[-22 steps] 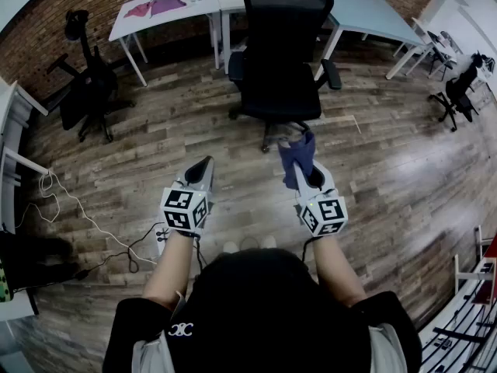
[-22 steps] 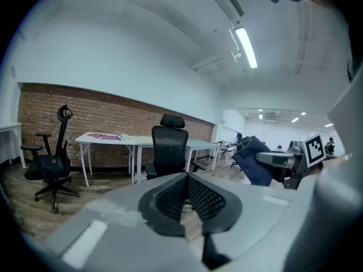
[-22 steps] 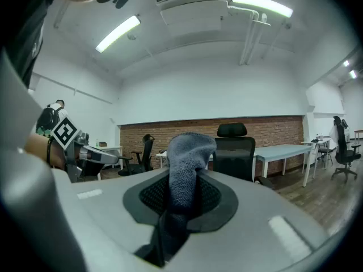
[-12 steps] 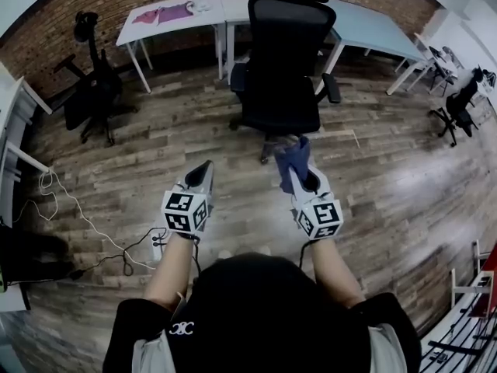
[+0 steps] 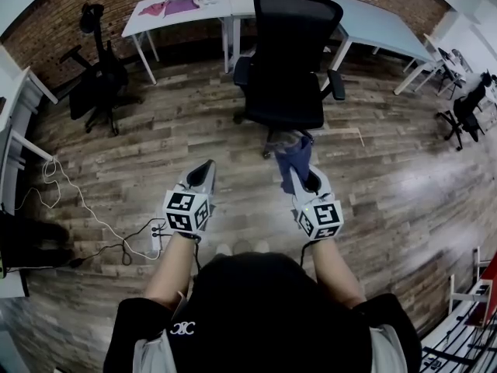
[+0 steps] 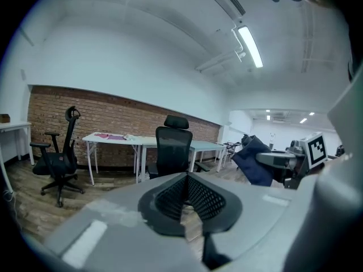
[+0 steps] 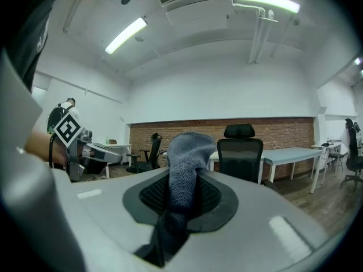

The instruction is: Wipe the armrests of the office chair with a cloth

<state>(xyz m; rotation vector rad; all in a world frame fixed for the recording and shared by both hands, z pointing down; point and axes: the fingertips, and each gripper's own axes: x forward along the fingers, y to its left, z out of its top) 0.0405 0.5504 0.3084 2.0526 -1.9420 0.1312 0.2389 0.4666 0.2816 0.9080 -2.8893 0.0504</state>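
Two grippers are held out side by side over the wooden floor (image 5: 155,154), both aimed at the black office chair (image 5: 293,61), which stands near the floor's far edge just in front of a row of white tables (image 5: 365,14). The chair's long axis is upright, with a tall backrest and the headrest on top. One armrest (image 5: 242,70) juts out at its left side and the other armrest (image 5: 337,84) at its right. I cannot tell whether its front or its back is turned this way. The right gripper (image 5: 299,179) is clamped on a blue cloth (image 5: 295,155). The cloth's length runs along the jaws and out past their tips toward the chair, and in the right gripper view it stands up between the mesh pads with its top end flopped over. It is clear of the chair and touches neither armrest. The left gripper (image 5: 205,168) has its jaws drawn together with nothing between them, and it touches nothing. A second black chair (image 5: 97,76) stands well apart near the floor's far left corner. Pink fabric (image 5: 175,6) lies on the left tabletop.
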